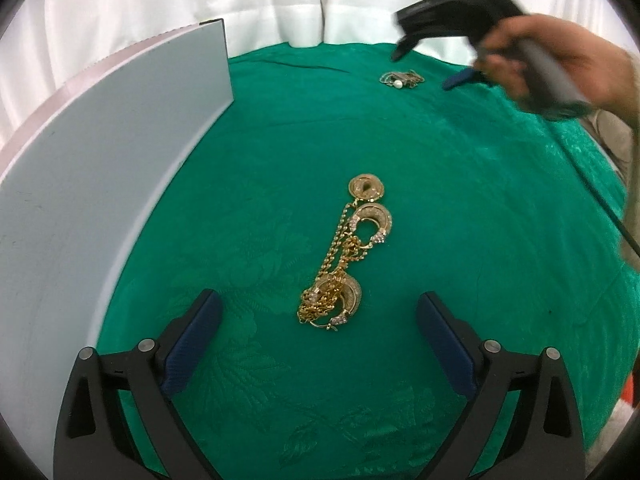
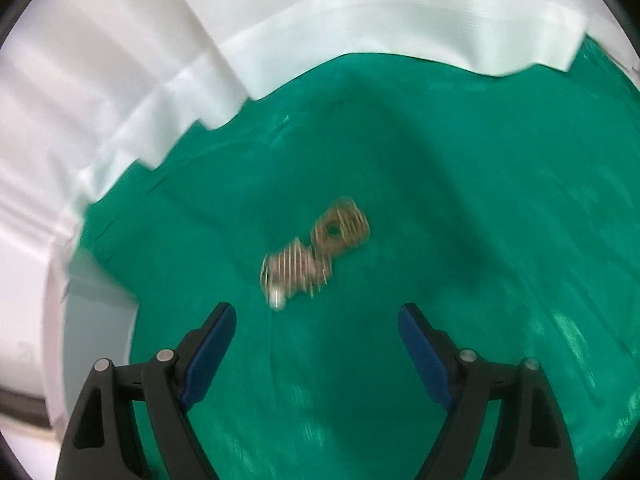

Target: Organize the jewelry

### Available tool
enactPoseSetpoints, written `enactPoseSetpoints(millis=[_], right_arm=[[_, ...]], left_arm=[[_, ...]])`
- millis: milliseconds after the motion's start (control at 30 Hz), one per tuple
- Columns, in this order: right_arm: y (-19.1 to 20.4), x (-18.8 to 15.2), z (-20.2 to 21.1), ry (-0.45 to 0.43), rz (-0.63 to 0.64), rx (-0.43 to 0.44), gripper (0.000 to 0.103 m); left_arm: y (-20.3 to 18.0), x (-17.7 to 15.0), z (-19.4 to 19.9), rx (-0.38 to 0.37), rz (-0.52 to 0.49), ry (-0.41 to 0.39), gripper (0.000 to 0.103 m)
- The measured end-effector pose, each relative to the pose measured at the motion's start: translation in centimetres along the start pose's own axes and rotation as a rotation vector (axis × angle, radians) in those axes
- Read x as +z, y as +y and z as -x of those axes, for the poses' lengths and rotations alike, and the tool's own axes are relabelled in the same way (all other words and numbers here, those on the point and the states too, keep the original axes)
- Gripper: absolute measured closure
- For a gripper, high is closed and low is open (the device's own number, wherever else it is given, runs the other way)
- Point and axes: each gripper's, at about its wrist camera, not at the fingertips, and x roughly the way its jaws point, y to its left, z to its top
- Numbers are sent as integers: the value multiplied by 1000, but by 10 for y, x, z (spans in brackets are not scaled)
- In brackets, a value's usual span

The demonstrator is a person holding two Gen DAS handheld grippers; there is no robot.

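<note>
Both claws gape wide and empty. The left claw (image 1: 318,312) should straddle the tangled gold chain (image 1: 340,256) low (earrings snag); the right claw (image 2: 316,320) nears the pearl cluster (image 2: 316,256).

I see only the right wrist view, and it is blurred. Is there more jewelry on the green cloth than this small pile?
Observer: Yes. A tangled gold chain with earrings lies in front of the left claw.
Operator: Is the left claw holding it?
Observer: No, its jaws stand open, short of it.
Operator: Anything else near?
Observer: A pale grey panel stands left of the chain.
</note>
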Motion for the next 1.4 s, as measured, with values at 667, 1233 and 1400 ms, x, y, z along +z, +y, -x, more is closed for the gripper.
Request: enactPoseSetpoints(millis=[667, 1233, 1400], right_arm=[[-25, -158, 95, 66, 315, 84, 59], [-88, -290, 134, -114, 231, 56, 42], [-85, -295, 132, -131, 227, 62, 42]], left_arm=[[4, 2, -4, -16, 17, -9, 5], [11, 1, -2, -79, 43, -13, 1], [-3, 3, -6, -10, -17, 15, 1]])
